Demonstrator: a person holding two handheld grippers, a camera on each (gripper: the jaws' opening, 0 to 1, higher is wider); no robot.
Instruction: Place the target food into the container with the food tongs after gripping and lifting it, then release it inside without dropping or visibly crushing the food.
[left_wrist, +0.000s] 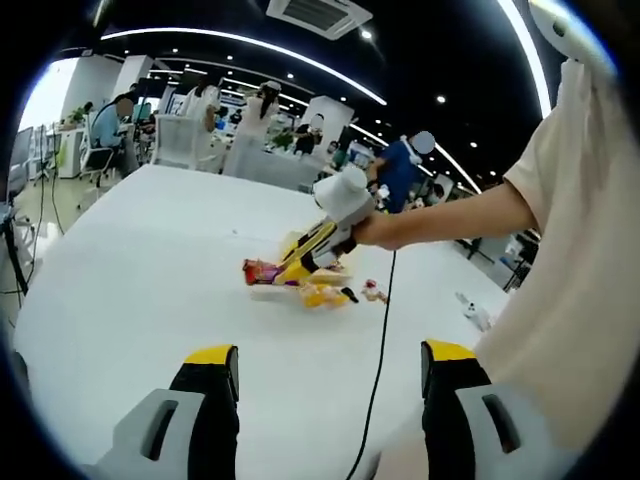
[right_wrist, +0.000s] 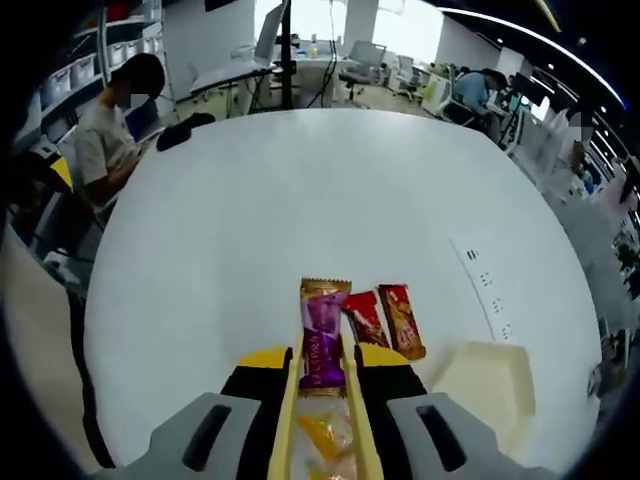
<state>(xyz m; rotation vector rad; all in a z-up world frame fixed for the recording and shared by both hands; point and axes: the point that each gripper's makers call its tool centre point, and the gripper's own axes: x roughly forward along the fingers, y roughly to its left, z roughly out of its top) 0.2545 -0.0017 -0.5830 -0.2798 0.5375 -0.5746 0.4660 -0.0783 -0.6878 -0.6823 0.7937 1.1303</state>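
Your right gripper (right_wrist: 322, 385) is squeezing the yellow tongs (right_wrist: 320, 420) shut on the purple snack (right_wrist: 322, 340), which points straight ahead, and the cream container (right_wrist: 490, 385) sits just to its right, while your left gripper (left_wrist: 330, 385) waits open.

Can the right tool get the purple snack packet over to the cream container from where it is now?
Probably yes. The right tool grips tongs around the purple snack packet; the cream container sits close beside, with bare table and nothing between.
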